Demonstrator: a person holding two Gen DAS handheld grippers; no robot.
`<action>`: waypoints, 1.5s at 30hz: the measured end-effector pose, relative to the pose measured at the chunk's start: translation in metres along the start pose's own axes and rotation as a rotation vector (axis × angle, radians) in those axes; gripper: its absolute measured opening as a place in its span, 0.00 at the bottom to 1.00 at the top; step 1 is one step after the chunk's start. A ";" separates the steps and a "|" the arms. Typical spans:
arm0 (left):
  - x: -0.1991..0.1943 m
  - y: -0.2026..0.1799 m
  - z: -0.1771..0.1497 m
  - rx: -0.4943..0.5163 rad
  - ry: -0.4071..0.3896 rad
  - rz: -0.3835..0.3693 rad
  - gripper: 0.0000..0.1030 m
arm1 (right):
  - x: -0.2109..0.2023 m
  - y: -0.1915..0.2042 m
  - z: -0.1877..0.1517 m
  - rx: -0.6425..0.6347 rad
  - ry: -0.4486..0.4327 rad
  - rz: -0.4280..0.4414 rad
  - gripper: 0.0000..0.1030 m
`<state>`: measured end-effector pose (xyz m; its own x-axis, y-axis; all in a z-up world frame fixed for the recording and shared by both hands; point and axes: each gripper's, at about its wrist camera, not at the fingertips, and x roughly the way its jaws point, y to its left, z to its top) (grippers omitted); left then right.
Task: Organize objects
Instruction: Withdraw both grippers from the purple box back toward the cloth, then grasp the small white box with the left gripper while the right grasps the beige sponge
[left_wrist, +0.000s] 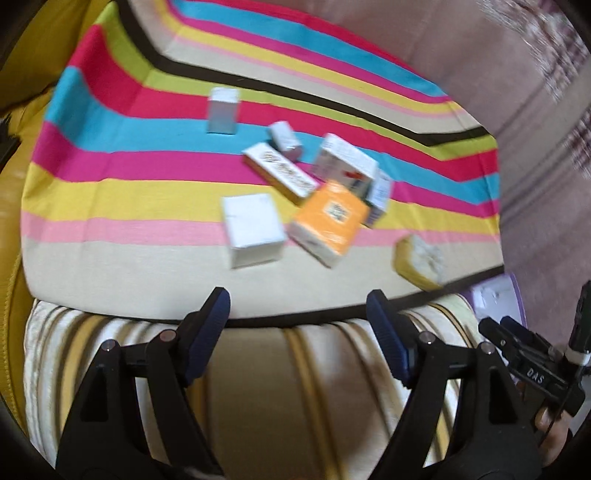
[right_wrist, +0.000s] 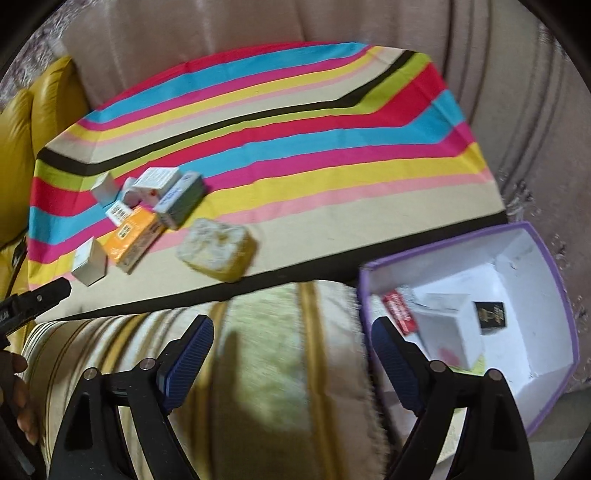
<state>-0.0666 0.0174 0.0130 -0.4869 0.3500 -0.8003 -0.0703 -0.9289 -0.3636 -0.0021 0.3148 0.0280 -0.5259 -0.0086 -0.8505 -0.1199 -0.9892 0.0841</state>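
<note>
Beyond both empty, spread grippers, the yellow soap box (right_wrist: 218, 249) lies crosswise (nearer the right gripper (right_wrist: 291, 336) than the left gripper (left_wrist: 297, 308)).

Striped cloth (left_wrist: 110, 192), orange box (left_wrist: 328, 221), purple bin (right_wrist: 554, 295)

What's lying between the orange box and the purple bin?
The yellow tin sits on the striped cloth between the orange box and the purple bin; beyond it there is only bare cloth. The right wrist view shows this best.
</note>
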 end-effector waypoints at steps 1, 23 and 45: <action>0.001 0.007 0.002 -0.015 0.002 0.005 0.77 | 0.002 0.003 0.001 -0.002 0.003 0.004 0.87; 0.050 0.025 0.033 -0.106 0.059 0.076 0.59 | 0.052 0.056 0.036 -0.036 0.047 -0.022 0.89; 0.028 0.010 0.026 -0.010 -0.099 0.096 0.45 | 0.095 0.070 0.057 0.027 0.112 -0.073 0.89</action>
<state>-0.1039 0.0150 -0.0004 -0.5745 0.2455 -0.7808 -0.0106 -0.9561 -0.2928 -0.1086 0.2532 -0.0172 -0.4176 0.0453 -0.9075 -0.1778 -0.9835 0.0327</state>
